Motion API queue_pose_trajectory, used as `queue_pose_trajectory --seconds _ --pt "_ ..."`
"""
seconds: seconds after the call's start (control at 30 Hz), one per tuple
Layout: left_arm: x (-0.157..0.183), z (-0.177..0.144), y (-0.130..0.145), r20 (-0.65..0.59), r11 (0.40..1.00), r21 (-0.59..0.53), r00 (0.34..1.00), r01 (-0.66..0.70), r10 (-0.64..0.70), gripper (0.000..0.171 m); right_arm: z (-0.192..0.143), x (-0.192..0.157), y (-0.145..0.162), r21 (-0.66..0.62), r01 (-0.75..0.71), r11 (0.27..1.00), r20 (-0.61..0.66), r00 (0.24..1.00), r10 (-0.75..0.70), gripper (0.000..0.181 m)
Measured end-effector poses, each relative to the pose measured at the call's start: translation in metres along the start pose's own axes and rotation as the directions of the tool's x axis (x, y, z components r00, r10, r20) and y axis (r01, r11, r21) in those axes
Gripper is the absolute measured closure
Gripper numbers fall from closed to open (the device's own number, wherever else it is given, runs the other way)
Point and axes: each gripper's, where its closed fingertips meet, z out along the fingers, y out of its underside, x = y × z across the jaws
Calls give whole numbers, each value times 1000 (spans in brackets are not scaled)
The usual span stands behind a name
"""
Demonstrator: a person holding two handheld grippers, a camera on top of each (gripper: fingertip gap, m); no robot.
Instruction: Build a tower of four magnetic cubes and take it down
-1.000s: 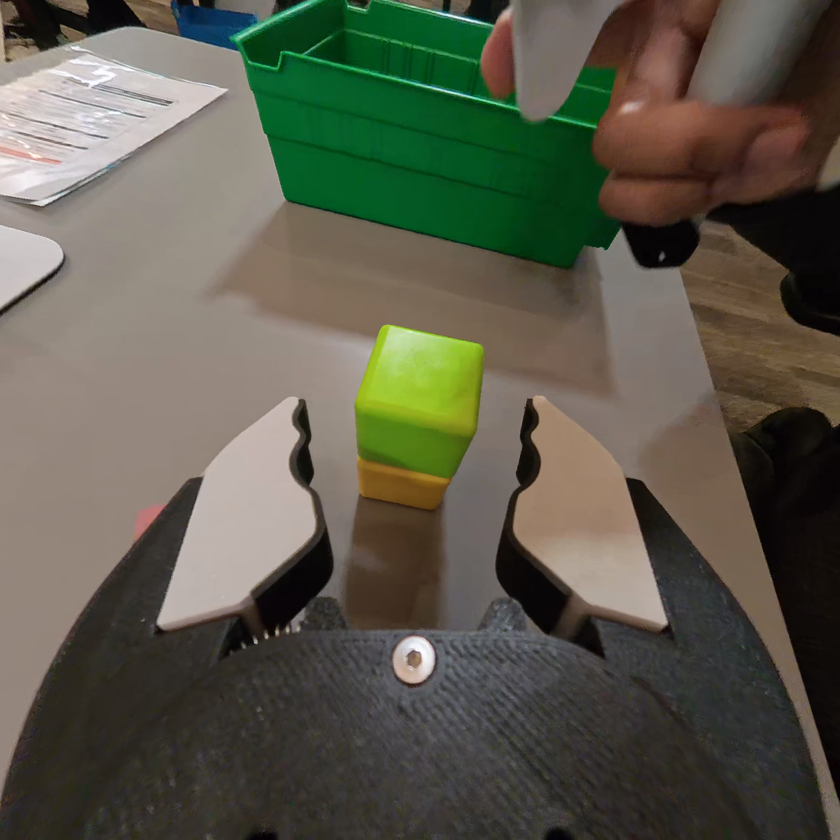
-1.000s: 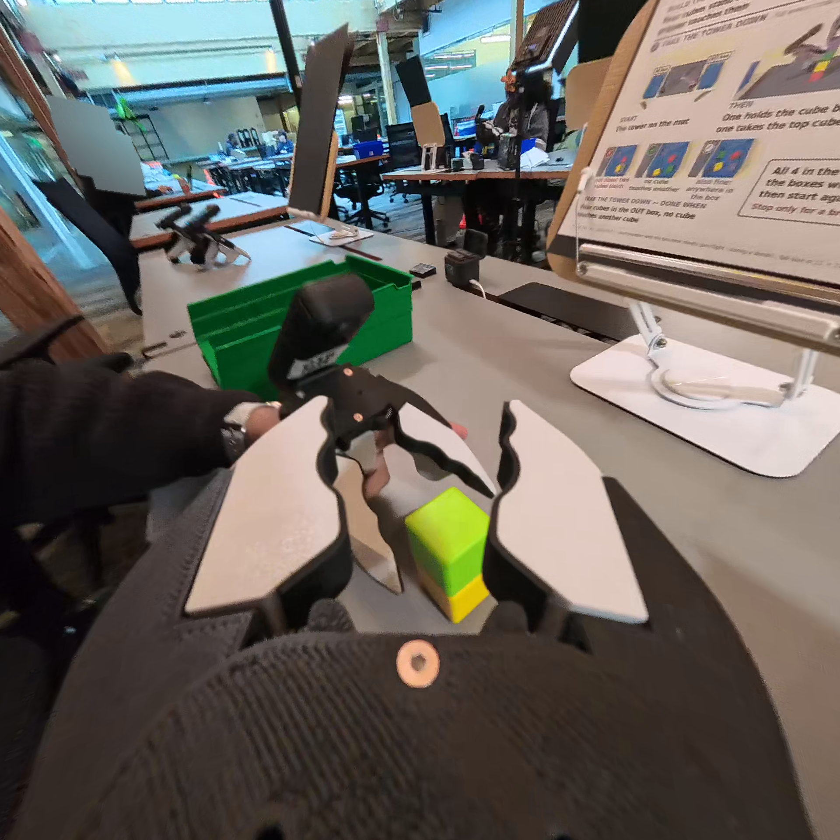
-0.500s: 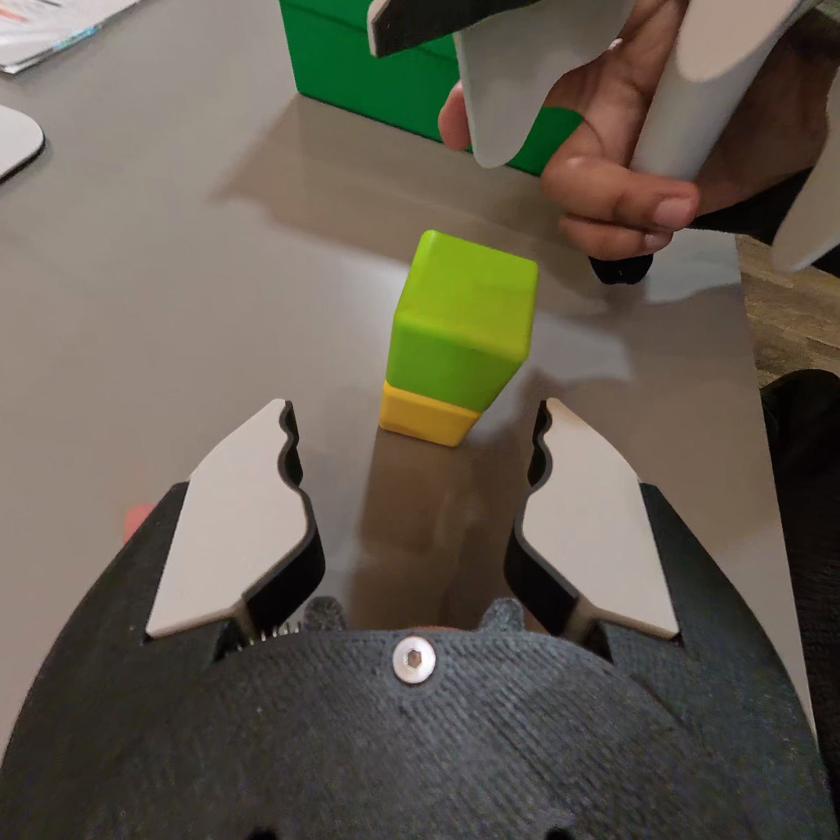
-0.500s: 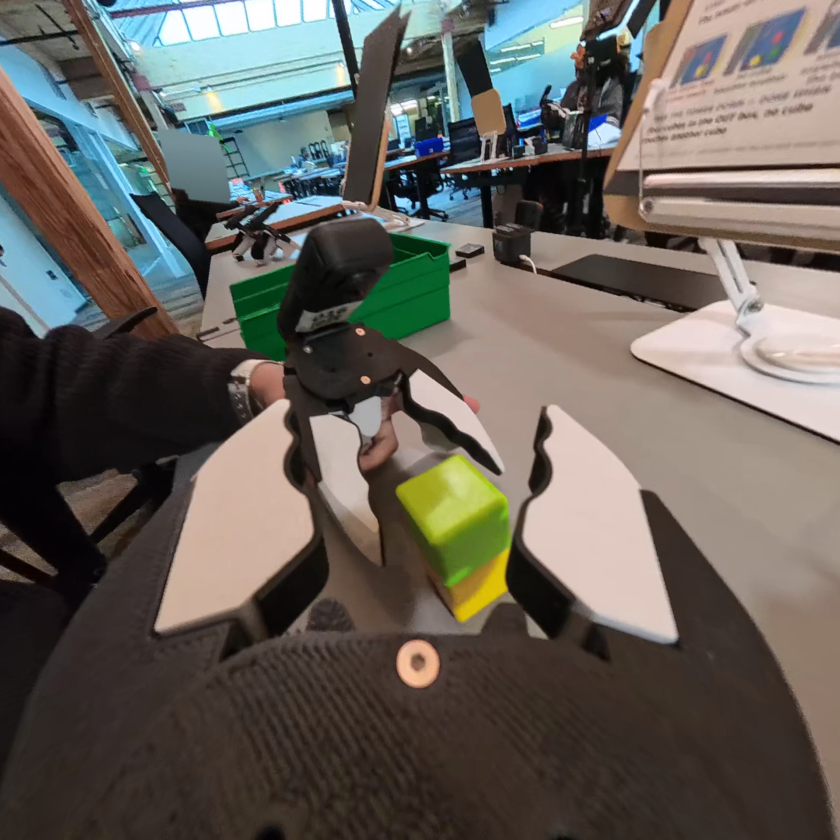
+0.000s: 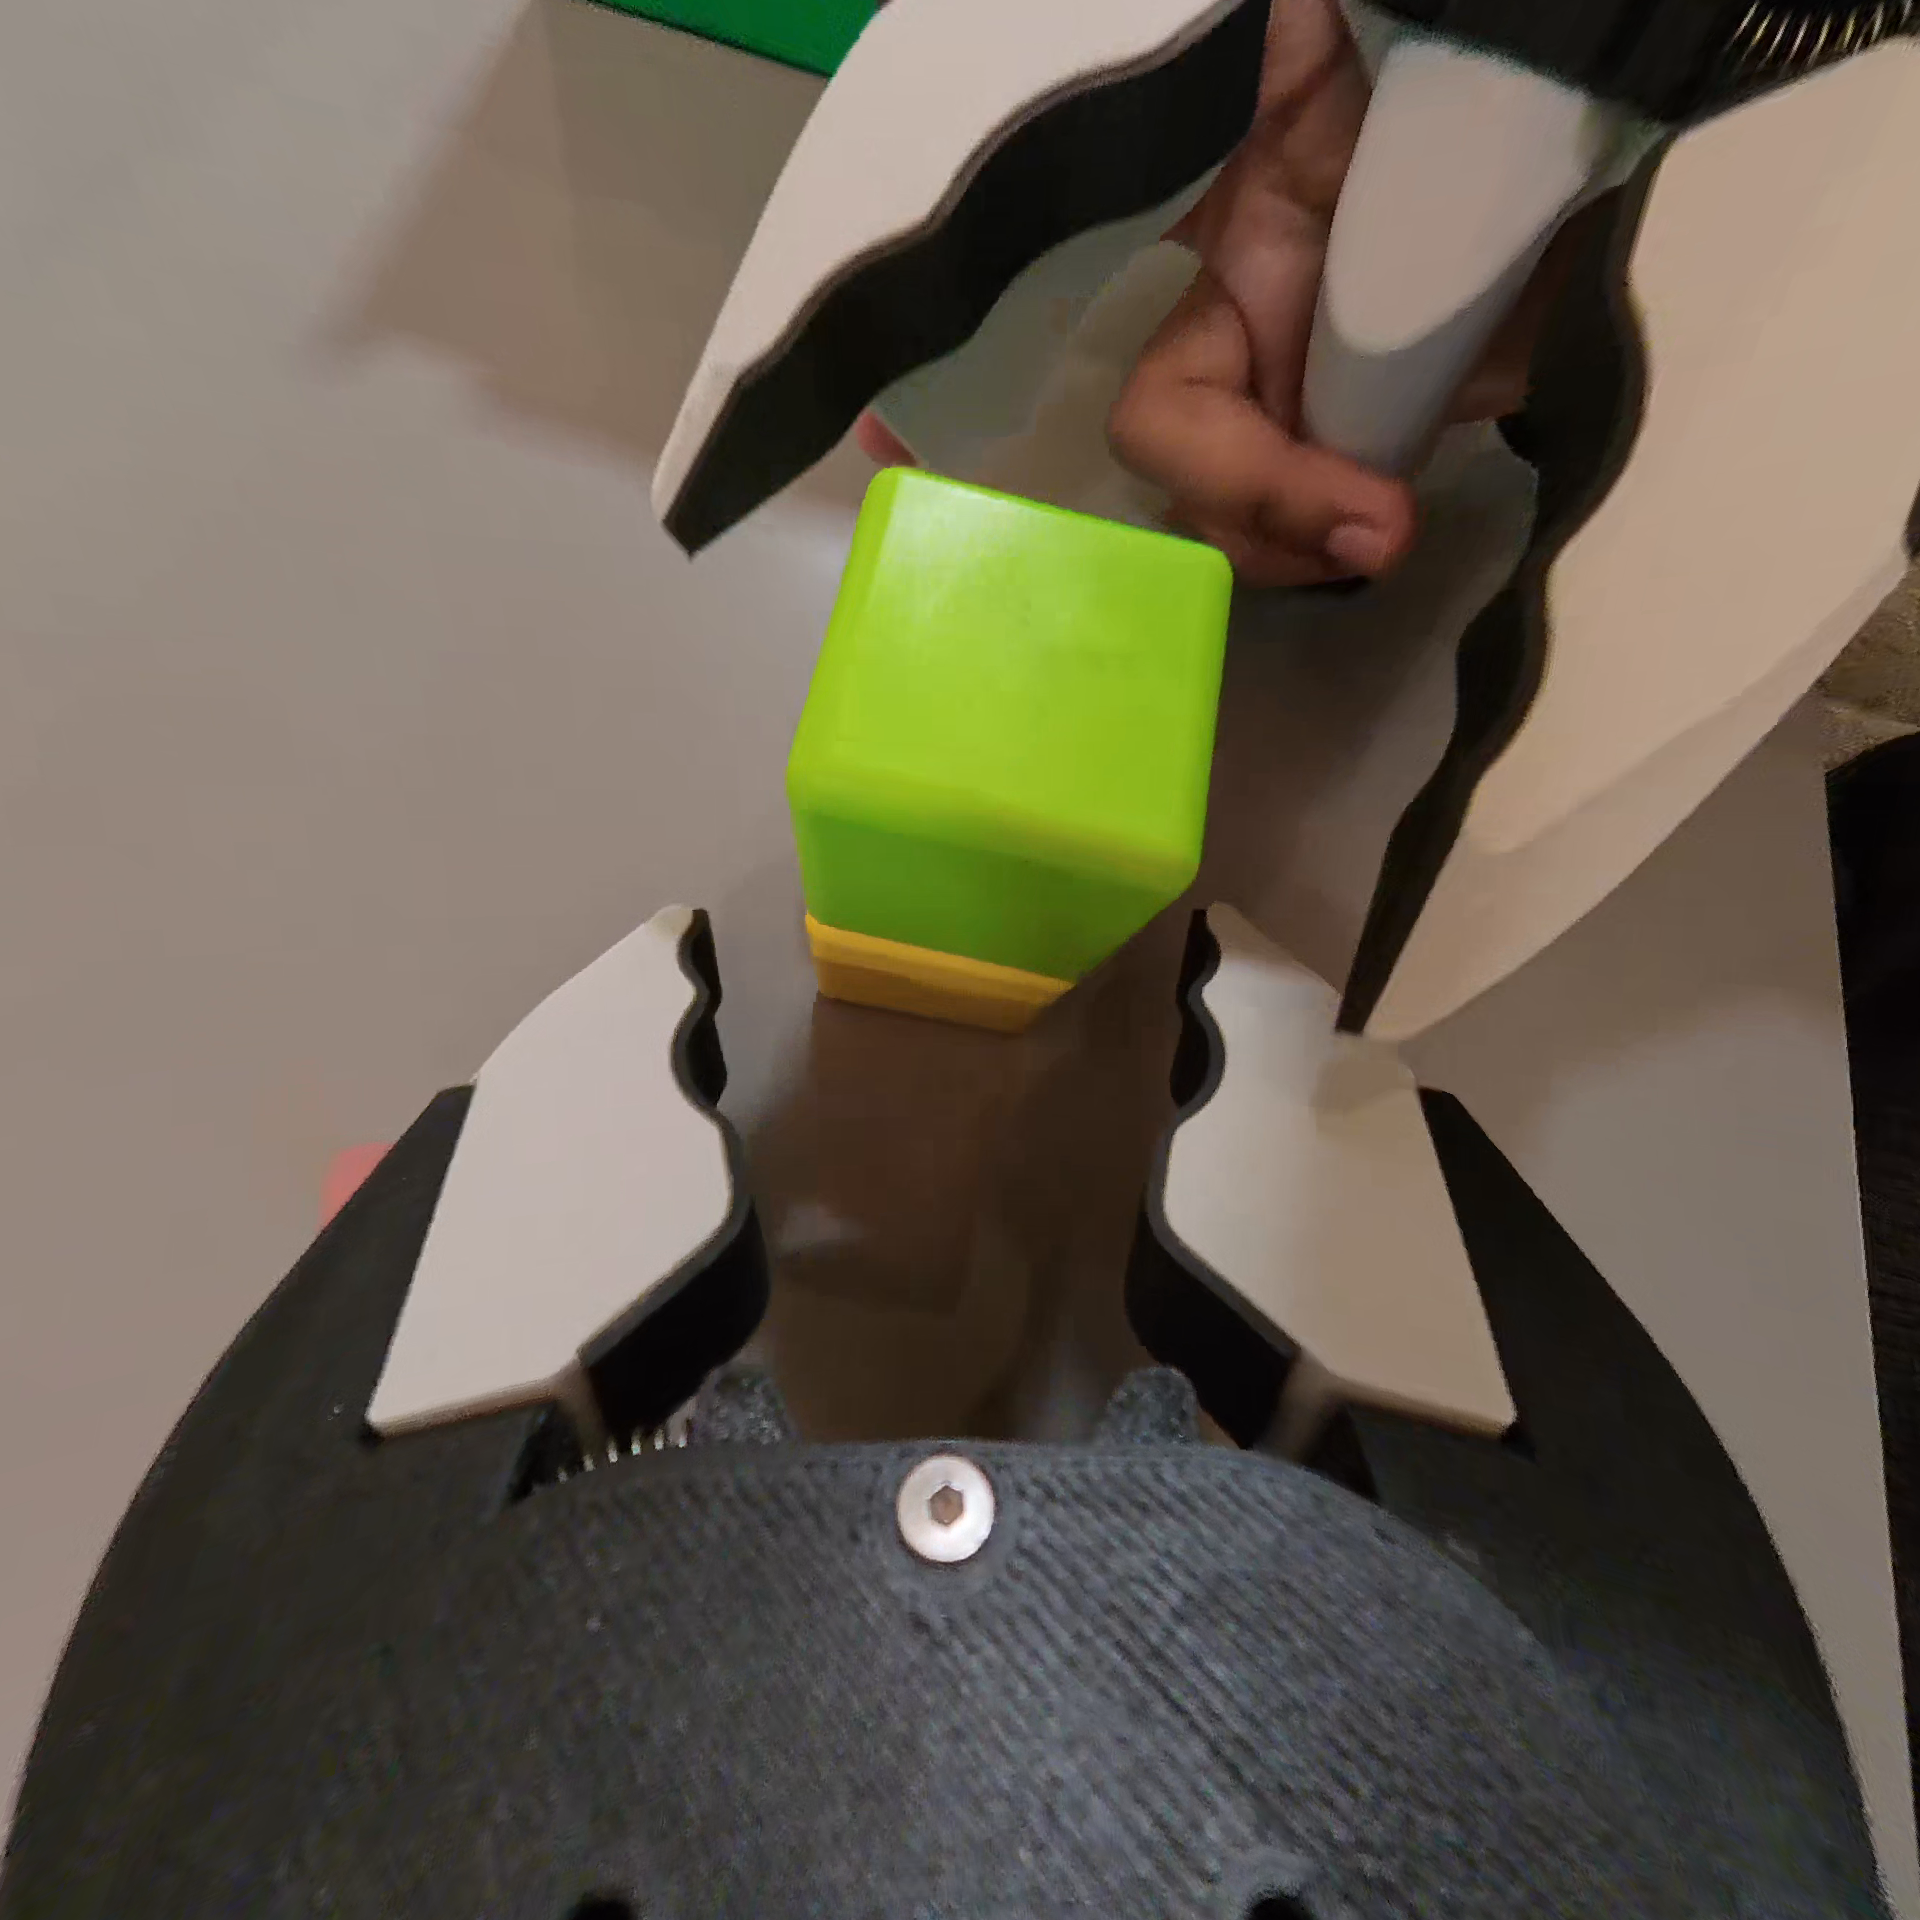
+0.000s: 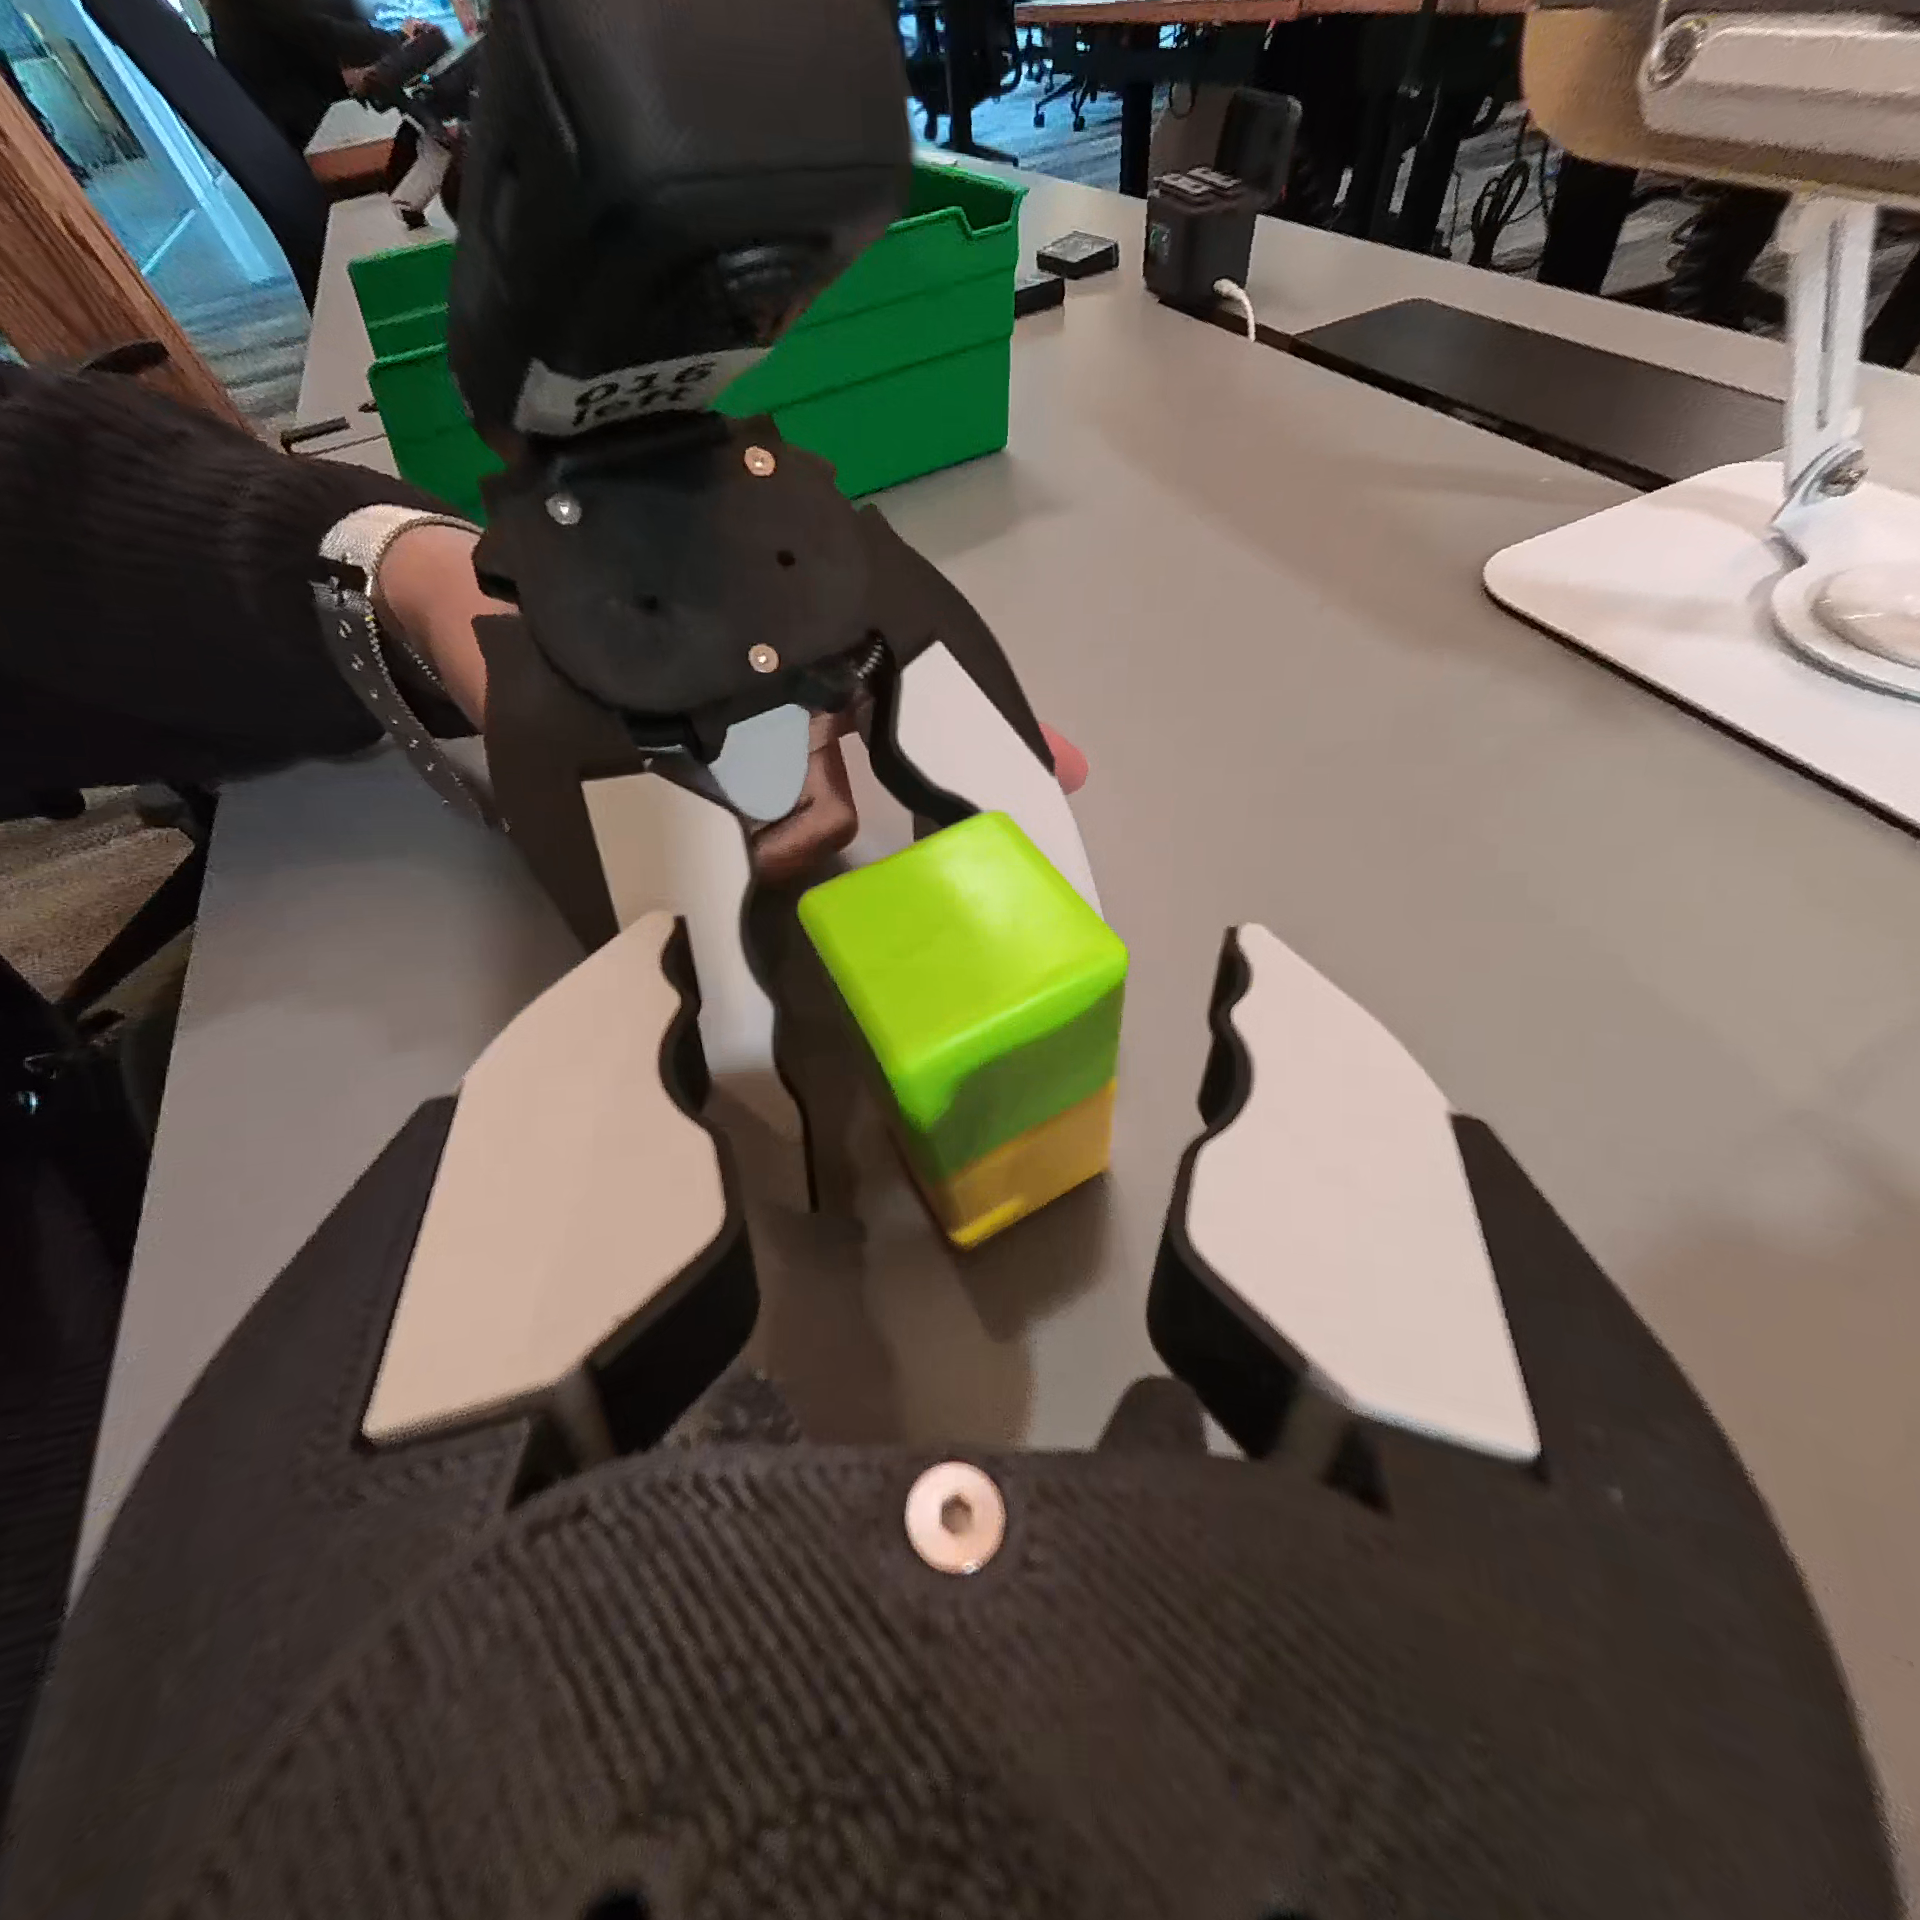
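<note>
A lime green cube (image 5: 997,707) sits stacked on a yellow cube (image 5: 925,982) on the grey table (image 5: 312,727). My left gripper (image 5: 945,935) is open and empty, with its fingertips just short of the yellow cube on either side. My right gripper (image 6: 951,930) is open and empty. It comes from the opposite side at the height of the green cube (image 6: 966,966), which lies between its tips, above the yellow cube (image 6: 1029,1164). In the left wrist view the right gripper's fingers (image 5: 935,208) flank the stack from above. A hand holds each gripper.
A green bin (image 6: 904,332) stands on the table behind the left gripper's body (image 6: 675,582). A white stand base (image 6: 1662,603) is at the right, with a black mat (image 6: 1507,364) and a small black box (image 6: 1195,239) farther back. The table edge runs along the left. Spacing between my two grippers at the tips: around 5 cm.
Both grippers have closed in on the stack from opposite sides. The left one has tilted downward and the right one has lowered. Both stay open, and the cubes have not moved.
</note>
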Motion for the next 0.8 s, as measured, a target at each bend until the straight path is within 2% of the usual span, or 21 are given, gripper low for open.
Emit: queue_pose_trajectory --seconds 0.07,0.3,0.57,0.8 --pt "3 4 -1 -30 1000 -13 1000 -2 2 97 1 -2 1 3 13 1000 9 1000 -13 88" --pt "4 9 1 -48 999 -45 999 0 -2 114 1 -4 1 14 51 999 8 999 -51 100" --pt "7 11 4 -15 996 -69 998 -62 61 121 -1 -2 0 27 63 998 -12 998 -63 120" --pt "6 11 4 -19 996 -69 998 -53 51 121 0 -1 0 28 69 997 -10 998 -69 120"
